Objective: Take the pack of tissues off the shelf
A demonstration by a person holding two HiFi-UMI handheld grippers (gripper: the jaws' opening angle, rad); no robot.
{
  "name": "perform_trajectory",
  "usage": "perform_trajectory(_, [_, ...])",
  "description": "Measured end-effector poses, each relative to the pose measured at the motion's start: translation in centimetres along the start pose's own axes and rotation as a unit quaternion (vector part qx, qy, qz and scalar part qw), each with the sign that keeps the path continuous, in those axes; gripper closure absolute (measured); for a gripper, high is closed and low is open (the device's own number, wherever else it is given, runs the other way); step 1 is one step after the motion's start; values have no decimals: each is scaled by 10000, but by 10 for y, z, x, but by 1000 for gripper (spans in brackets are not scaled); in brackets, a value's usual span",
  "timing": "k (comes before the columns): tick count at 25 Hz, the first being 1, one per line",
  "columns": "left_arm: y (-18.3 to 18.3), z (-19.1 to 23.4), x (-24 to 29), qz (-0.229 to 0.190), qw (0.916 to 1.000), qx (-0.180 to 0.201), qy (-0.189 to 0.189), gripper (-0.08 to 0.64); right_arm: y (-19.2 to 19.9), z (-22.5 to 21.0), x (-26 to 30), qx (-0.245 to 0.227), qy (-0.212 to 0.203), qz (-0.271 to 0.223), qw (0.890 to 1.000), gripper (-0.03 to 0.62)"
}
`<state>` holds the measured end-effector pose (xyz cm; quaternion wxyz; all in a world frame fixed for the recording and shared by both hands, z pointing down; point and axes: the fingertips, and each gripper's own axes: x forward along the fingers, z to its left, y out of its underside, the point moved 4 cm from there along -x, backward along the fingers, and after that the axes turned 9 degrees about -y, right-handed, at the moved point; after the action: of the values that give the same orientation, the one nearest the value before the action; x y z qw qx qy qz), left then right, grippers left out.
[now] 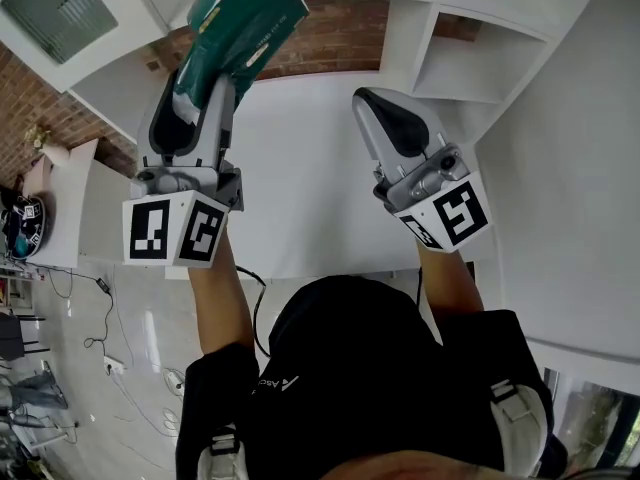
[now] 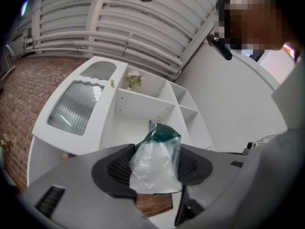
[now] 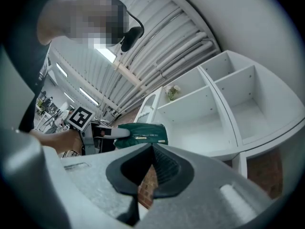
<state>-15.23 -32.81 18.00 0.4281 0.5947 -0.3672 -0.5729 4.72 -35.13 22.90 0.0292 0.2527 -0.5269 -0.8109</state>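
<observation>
The pack of tissues [image 1: 245, 18] is dark green with a clear plastic end, and my left gripper [image 1: 203, 86] is shut on it. It is held up in front of the white shelf unit [image 1: 480, 58], away from any compartment. In the left gripper view the pack [image 2: 156, 161] sits clamped between the two black pads, clear end toward the camera. My right gripper [image 1: 366, 100] hovers to the right of it, shut with nothing held. The right gripper view shows its pads meeting [image 3: 151, 173], with the pack [image 3: 143, 133] and left gripper [image 3: 102, 133] to the left.
A small potted plant [image 2: 133, 79] stands in an upper compartment of the shelf unit [image 2: 143, 104]. A cabinet door with ribbed glass [image 2: 76, 106] is at the left. Brick wall [image 1: 330, 28] lies behind the white counter [image 1: 310, 178]. Cables trail on the floor [image 1: 110, 358].
</observation>
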Motion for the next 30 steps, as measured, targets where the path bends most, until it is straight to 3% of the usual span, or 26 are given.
perform_trajectory(10, [22, -7, -38, -28, 9997, -158, 187, 330, 13, 16, -10, -98, 164, 213, 9996, 591])
perform_trajectory(30, [29, -6, -32, -25, 9990, -292, 348, 330, 23, 14, -13, -84, 306, 283, 9991, 592])
